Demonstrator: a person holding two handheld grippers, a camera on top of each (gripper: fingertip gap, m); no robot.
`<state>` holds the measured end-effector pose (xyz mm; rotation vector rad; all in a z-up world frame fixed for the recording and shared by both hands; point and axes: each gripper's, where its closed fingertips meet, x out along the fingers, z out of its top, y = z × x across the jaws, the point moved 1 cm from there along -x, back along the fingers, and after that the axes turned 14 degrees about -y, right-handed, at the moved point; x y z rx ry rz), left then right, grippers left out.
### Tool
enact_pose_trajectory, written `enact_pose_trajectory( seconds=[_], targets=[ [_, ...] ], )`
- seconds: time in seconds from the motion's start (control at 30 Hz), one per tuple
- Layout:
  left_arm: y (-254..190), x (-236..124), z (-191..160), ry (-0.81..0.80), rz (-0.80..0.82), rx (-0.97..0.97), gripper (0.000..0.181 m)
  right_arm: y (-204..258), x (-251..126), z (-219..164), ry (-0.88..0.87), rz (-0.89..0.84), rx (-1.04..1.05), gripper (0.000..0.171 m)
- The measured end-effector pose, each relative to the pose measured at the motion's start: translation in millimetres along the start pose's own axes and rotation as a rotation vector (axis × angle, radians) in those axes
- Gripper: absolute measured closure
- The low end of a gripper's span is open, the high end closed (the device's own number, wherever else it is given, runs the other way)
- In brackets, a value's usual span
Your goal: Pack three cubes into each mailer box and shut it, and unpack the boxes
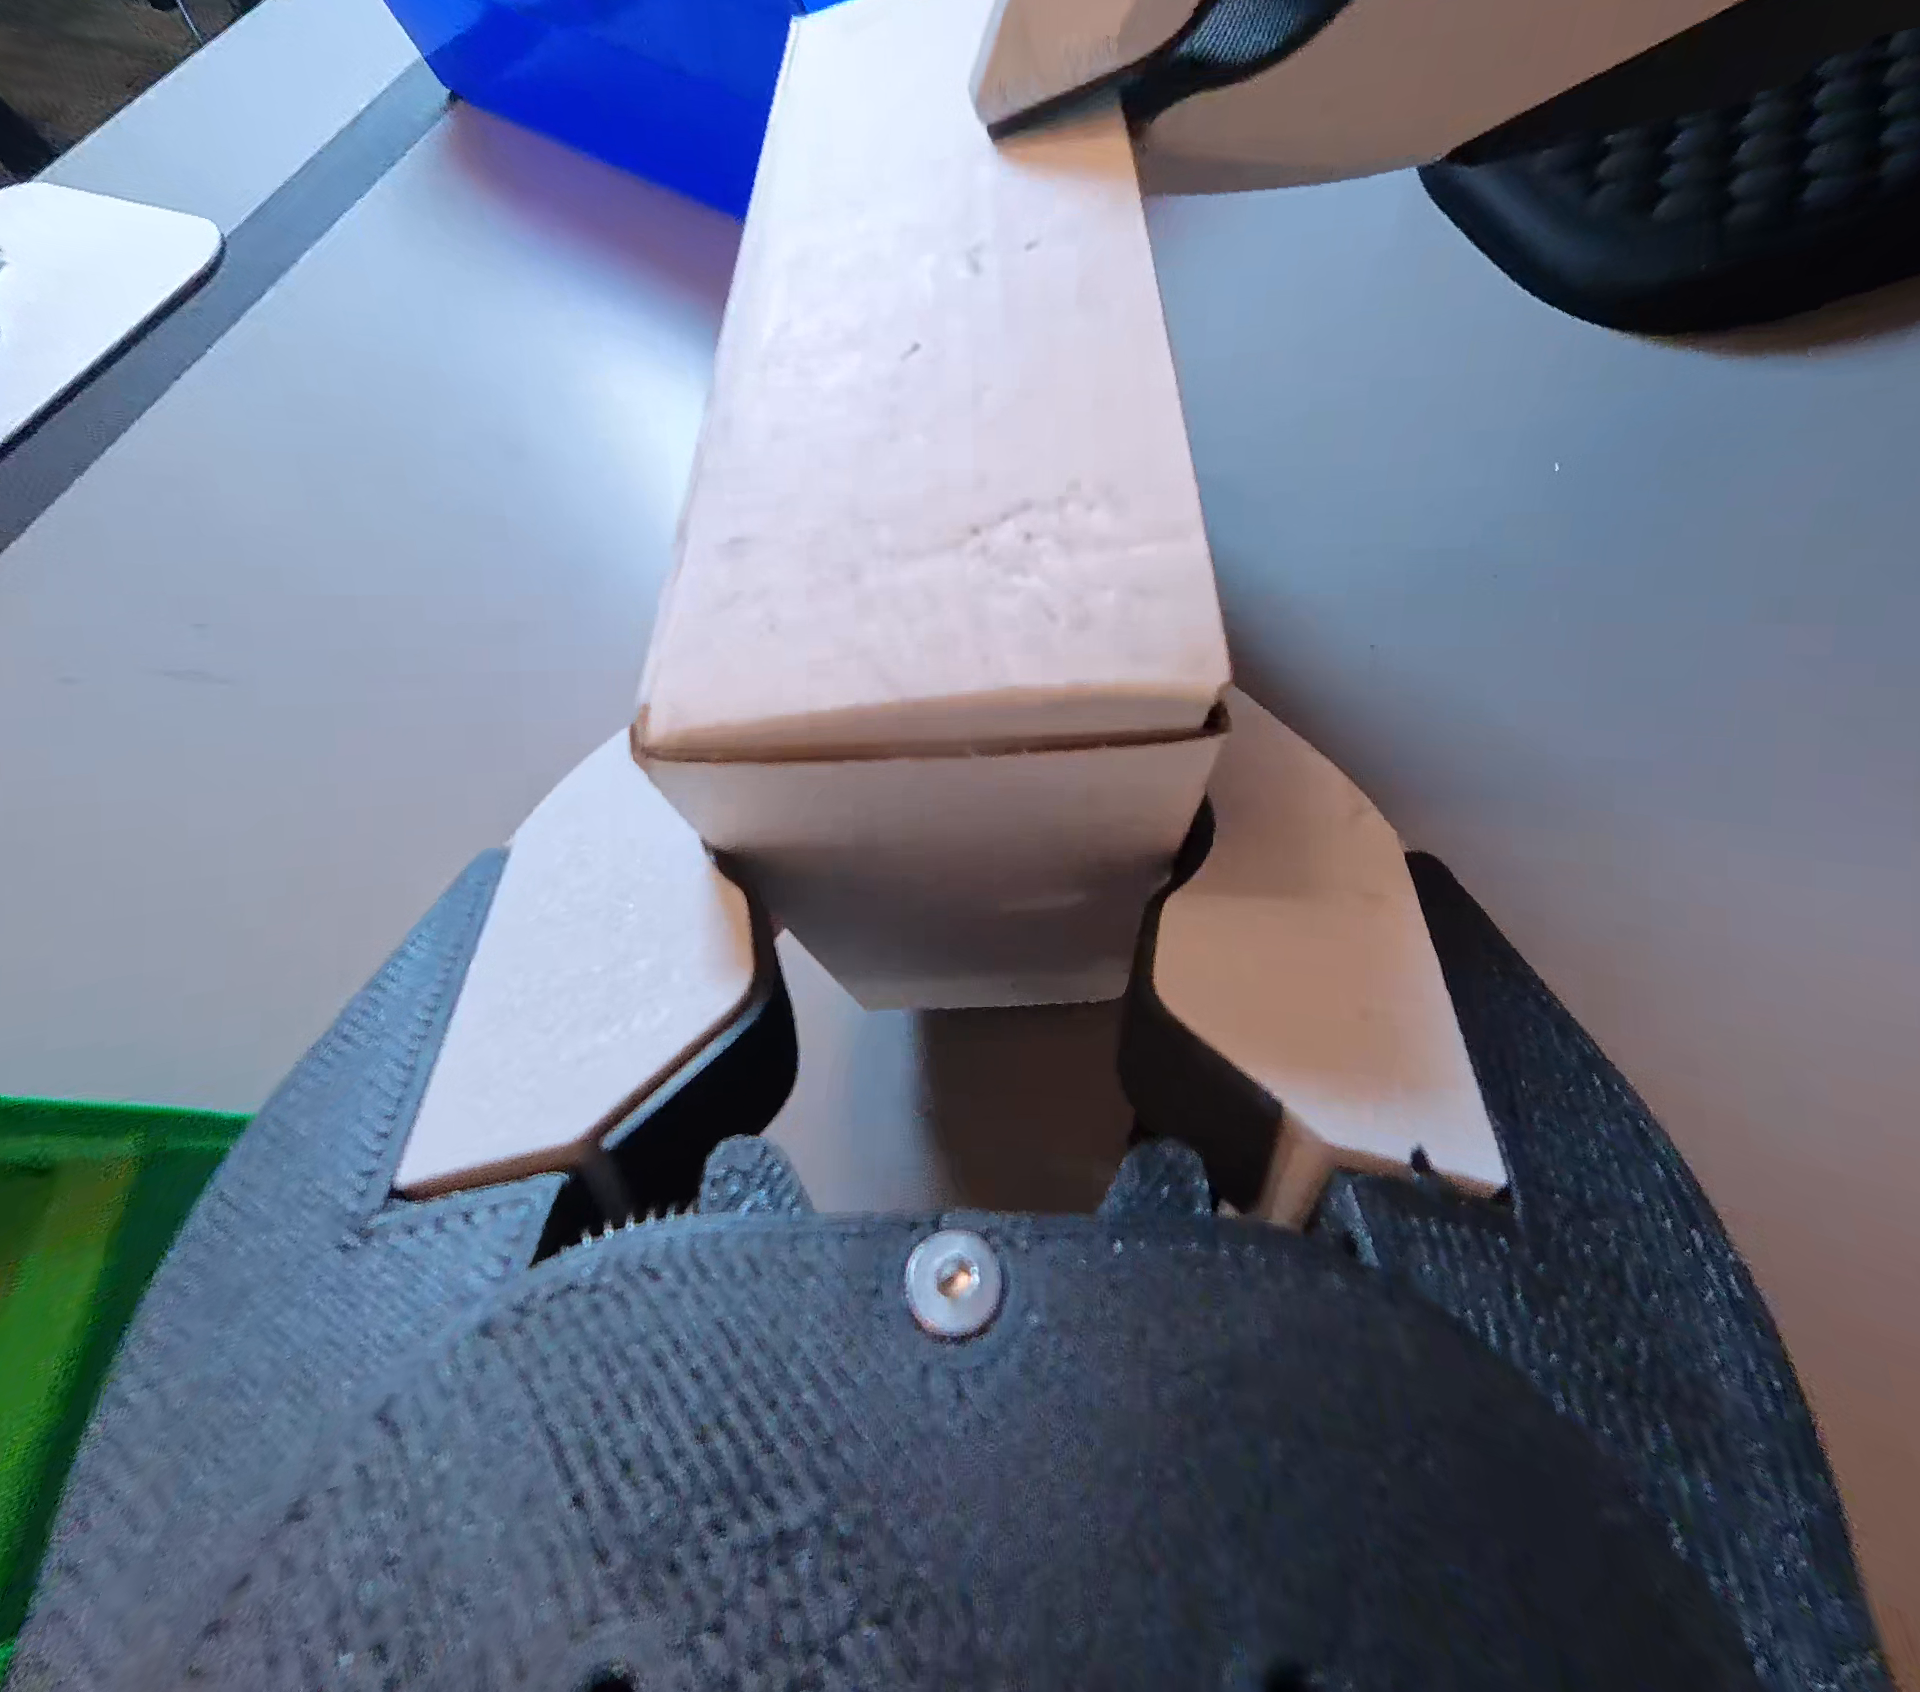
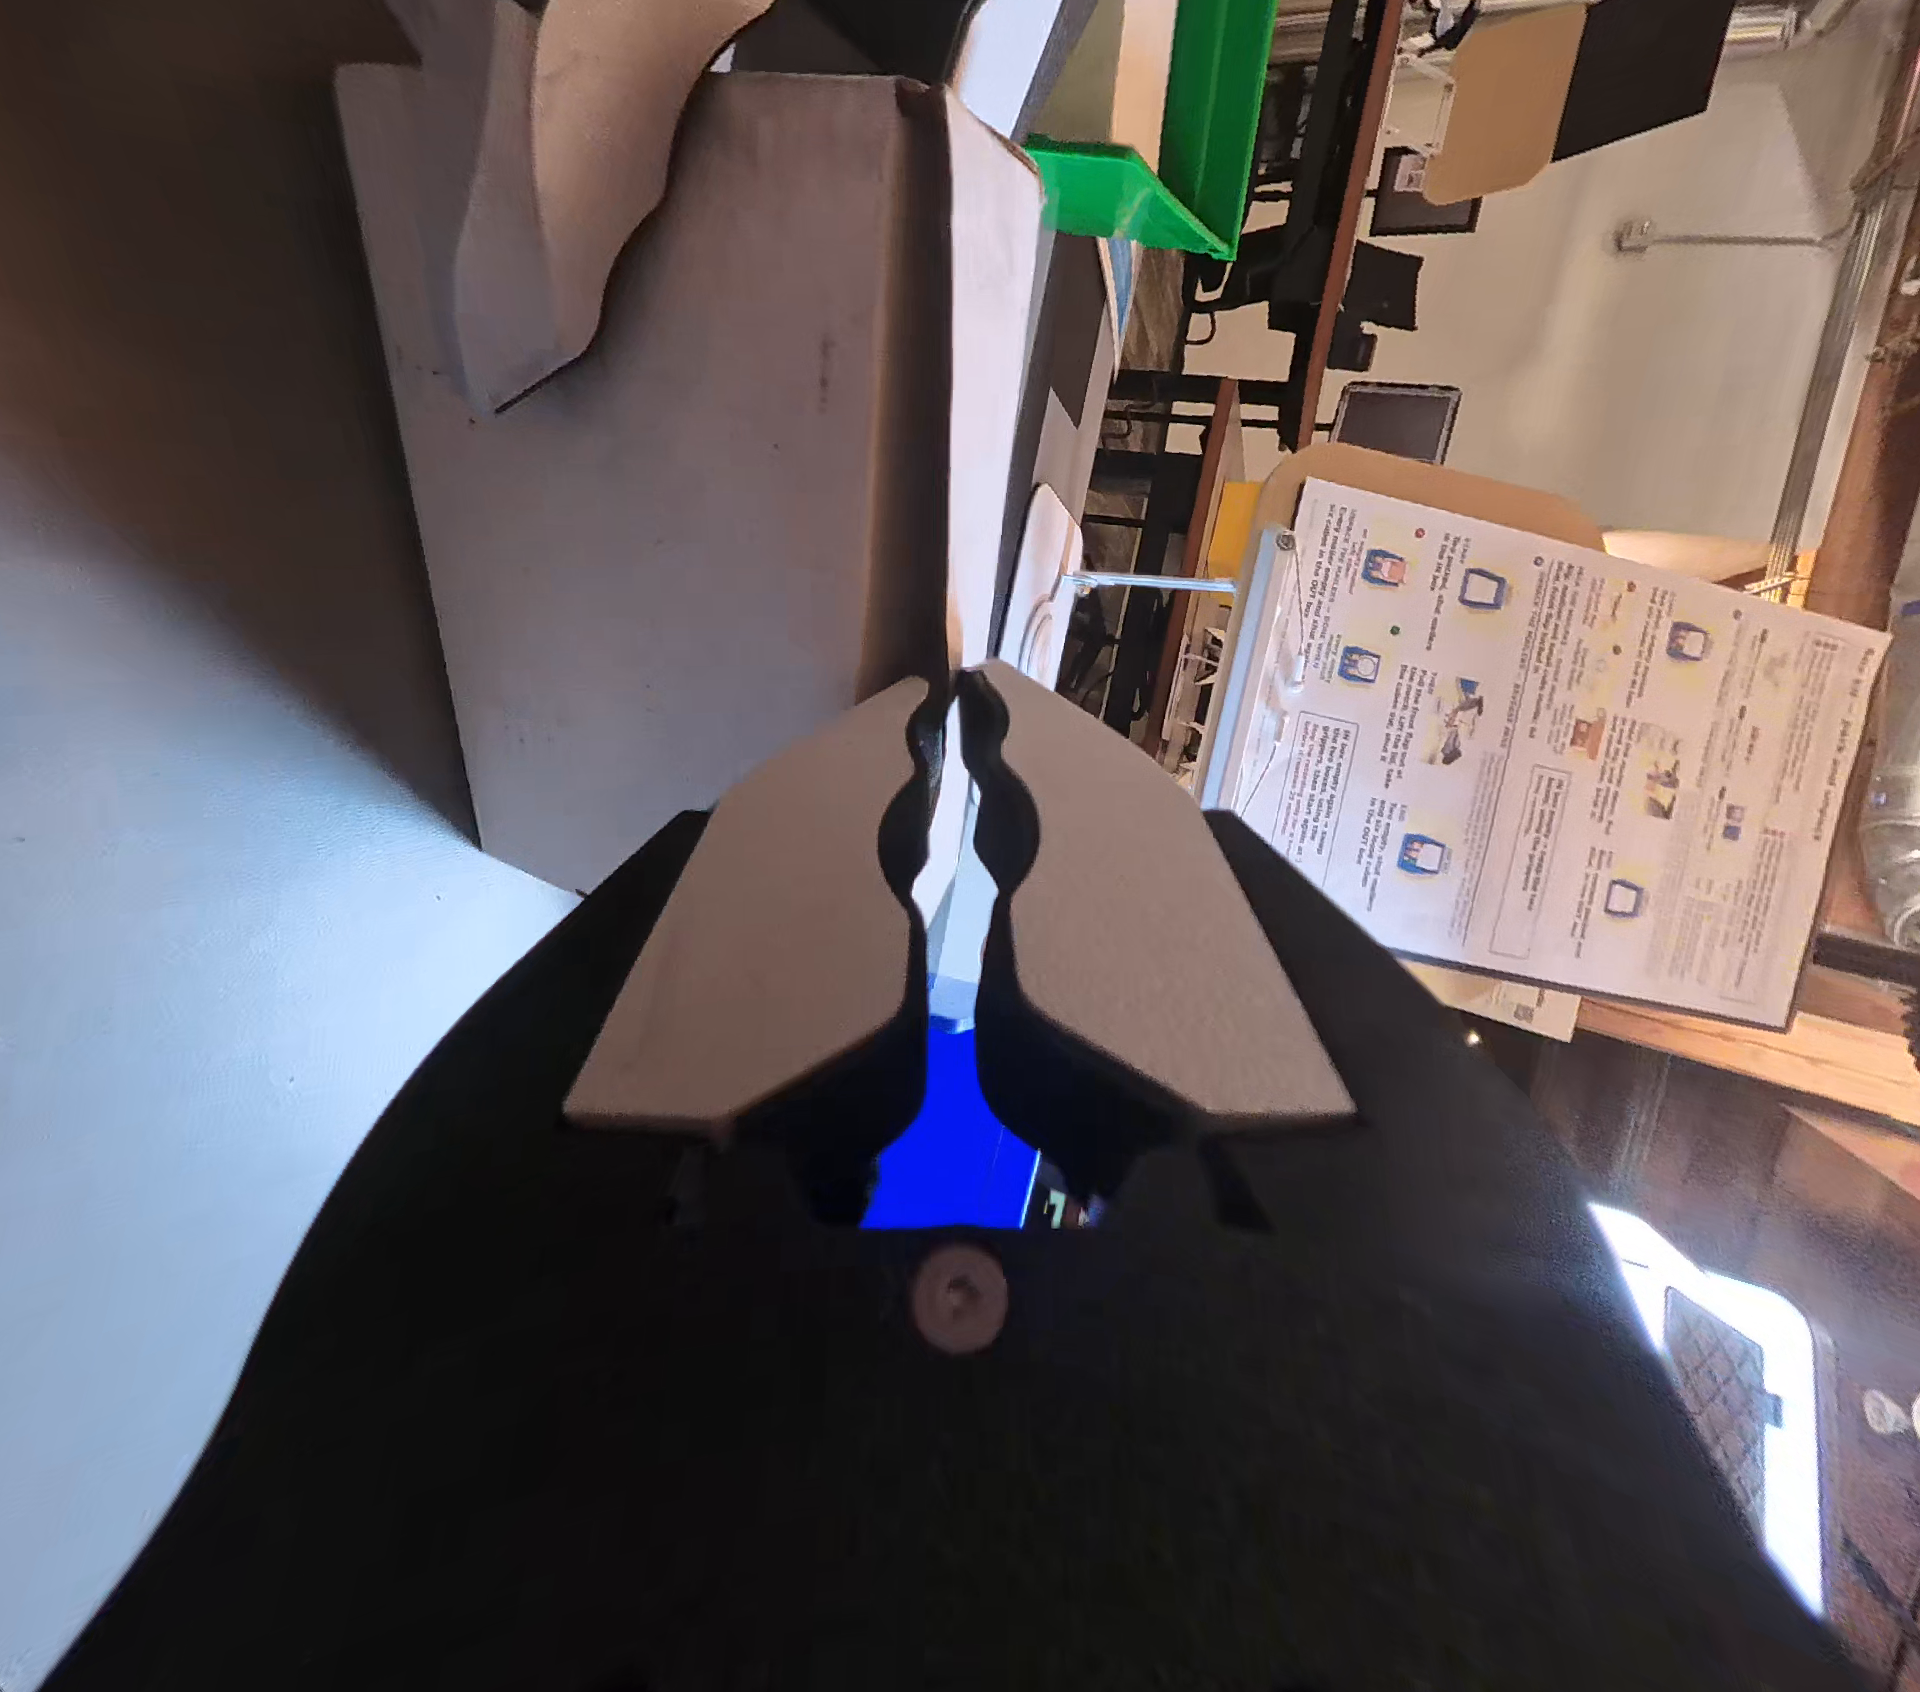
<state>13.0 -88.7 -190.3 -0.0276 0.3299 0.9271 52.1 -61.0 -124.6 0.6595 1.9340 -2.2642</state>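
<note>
1. Left gripper (image 1: 951,904) fingers clenched on near end of closed white cardboard mailer box (image 1: 935,499), resting on grey table (image 1: 364,603).
2. Right gripper (image 2: 951,686) fingers pinched nearly together on box's far top edge.
3. Beyond, blue plastic bin (image 1: 582,1).

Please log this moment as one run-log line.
left gripper: shut on mailer box | right gripper: shut at box's far end | box: closed

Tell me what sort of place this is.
Probably a lab or workshop bench set up for packing trials. A grey table carries a blue bin and a green bin, and an instruction sheet stands propped nearby, with desks and monitors behind it.
</note>
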Motion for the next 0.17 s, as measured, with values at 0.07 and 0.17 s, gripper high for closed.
enact_pose_trajectory(
  seconds=[0.07,0.17],
  targets=[
    [-1.2,-1.3,-3.4,-0.001,-0.021,0.002,0.103,1.8,-0.2,3.8,-0.001,0.034,-0.004,0.168],
    [-1.2,-4.1,-3.9,-0.013,-0.044,0.061,0.103,2.4,-4.4,10.8,-0.067,0.114,0.142,0.168]
  ],
)
